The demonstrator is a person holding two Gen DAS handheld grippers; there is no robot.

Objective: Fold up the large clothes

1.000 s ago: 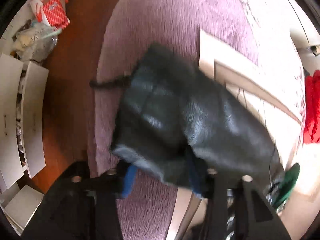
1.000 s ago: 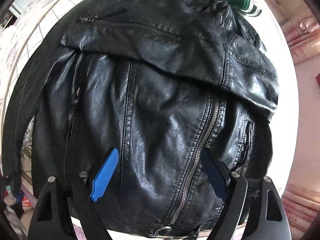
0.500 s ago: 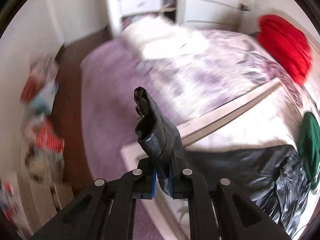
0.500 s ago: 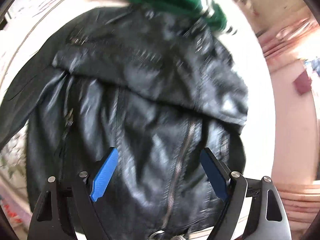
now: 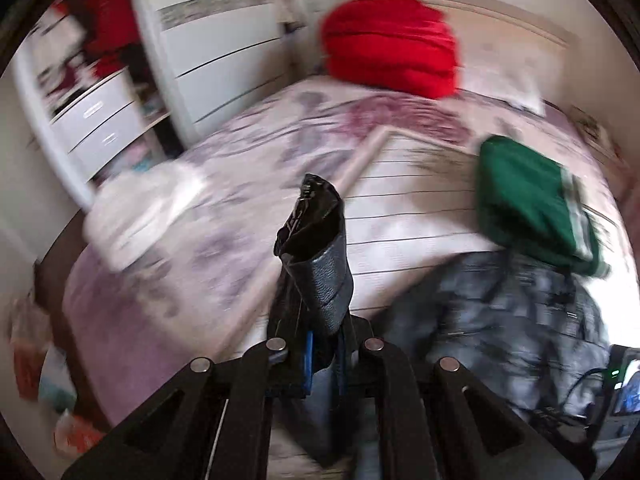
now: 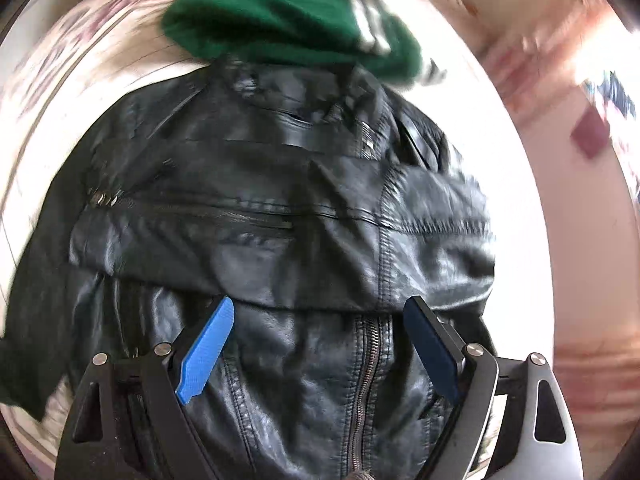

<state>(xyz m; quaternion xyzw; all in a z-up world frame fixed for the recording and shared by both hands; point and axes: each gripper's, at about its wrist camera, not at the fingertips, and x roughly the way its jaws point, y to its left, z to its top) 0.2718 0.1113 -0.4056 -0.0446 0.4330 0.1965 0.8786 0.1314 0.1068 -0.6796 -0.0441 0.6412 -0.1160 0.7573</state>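
A black leather jacket lies front-up on the bed, zip toward me, collar toward a green garment. My right gripper hovers low over its chest; the jaws are opening, with the blue pads wide apart over the leather and pinching nothing. In the left wrist view my left gripper is shut on the jacket's sleeve end, which stands up out of the jaws, raised off the bed. The jacket body lies blurred at lower right.
A folded green garment with white stripes lies beyond the jacket's collar. A red pile sits at the head of the bed. White drawers stand behind. Clutter lies on the floor at left.
My left gripper closed on the sleeve end, rose and rolled, so its view swung from the rug to the bed. My right gripper slid up the jacket toward the collar.
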